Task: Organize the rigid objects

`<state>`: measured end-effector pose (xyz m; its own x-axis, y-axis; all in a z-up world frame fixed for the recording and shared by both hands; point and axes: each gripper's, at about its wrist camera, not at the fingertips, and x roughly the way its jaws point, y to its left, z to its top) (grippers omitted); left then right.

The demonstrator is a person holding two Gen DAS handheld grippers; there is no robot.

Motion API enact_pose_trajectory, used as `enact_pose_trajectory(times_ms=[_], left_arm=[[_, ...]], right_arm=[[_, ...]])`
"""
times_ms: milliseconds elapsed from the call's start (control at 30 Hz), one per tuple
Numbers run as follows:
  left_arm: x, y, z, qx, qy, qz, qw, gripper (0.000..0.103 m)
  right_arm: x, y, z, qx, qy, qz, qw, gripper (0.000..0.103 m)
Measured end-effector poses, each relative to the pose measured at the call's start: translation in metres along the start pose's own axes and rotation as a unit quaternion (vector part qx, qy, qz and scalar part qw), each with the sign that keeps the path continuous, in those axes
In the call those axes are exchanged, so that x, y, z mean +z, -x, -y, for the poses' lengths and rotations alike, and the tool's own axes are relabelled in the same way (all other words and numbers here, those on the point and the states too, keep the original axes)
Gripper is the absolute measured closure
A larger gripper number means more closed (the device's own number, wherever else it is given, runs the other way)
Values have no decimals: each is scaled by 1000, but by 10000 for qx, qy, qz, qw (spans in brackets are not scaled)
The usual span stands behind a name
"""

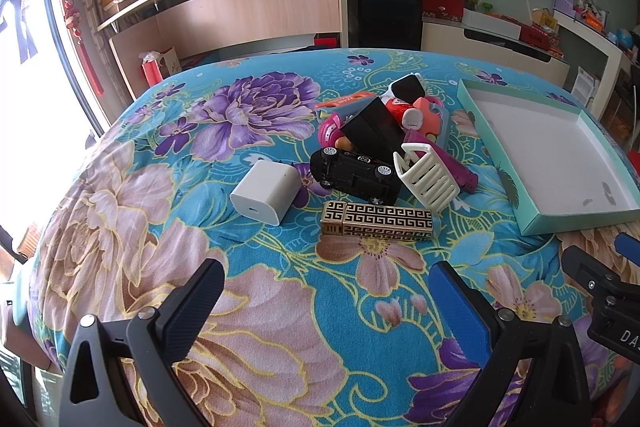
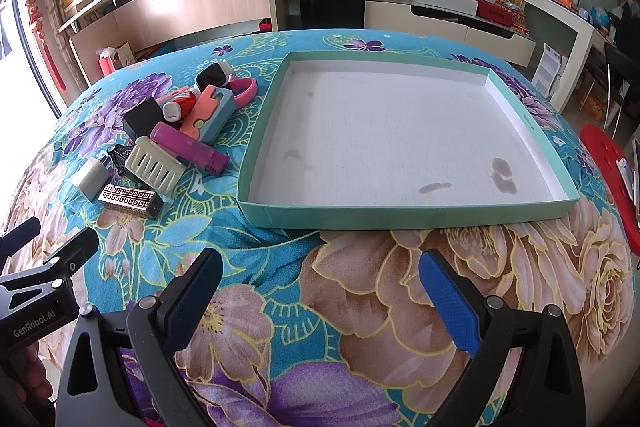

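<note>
— Turquoise cloth printed with big purple and peach flowers covers the table (image 1: 132,227). What sits on it?

— A heap of small hard things lies left of a shallow cardboard tray (image 2: 404,217), mint green outside, white and bare inside apart from a few grey smudges.

— Which piece is closest to a tool?

— A gold-and-black patterned case (image 1: 377,225), a smooth rectangular bar. It lies straight ahead of the left gripper (image 1: 328,307), long axis running crosswise to the fingers. Just left of it sits a white charger block (image 1: 266,191); behind it a glossy black toy car (image 1: 356,175) and a cream slatted plastic holder (image 1: 426,179).

— And the tools themselves?

— Both are spread wide with nothing between the blue textured pads. The right gripper (image 2: 320,299) faces the tray's near wall, so the left one is nearer the heap.

— So what comes first?

— Probably the left gripper reaching forward; to pinch the case across its narrow width it would likely close over it as it lies.
</note>
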<state>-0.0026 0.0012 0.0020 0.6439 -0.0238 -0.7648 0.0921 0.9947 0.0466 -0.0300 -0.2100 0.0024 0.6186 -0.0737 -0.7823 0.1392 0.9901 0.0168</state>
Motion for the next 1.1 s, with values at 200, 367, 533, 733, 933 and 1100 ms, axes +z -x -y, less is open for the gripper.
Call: enact_pose_trajectory(times_ms=[200,367,533,733,933,1100], left_arm=[[0,0,0,0,0,1,10000,0],[0,0,0,0,-2,-1,10000,0],[0,0,0,0,-2,0,10000,0],[0,0,0,-1,-3,-1,10000,0],[0,0,0,2,-3,-1,10000,0],[0,-1,-3,-25,41,-35,10000,0]], right_arm=[[0,1,1,-8,-5,9,10000,4],[-1,1,1,-7,-25,4,10000,4],[-1,1,1,-5,-30,-4,10000,4],[-1,0,1,-4,-35,-10,10000,4],[-1,0,1,-2,-32,-9,10000,4],[-1,2,3,69,-62,14,10000,4]])
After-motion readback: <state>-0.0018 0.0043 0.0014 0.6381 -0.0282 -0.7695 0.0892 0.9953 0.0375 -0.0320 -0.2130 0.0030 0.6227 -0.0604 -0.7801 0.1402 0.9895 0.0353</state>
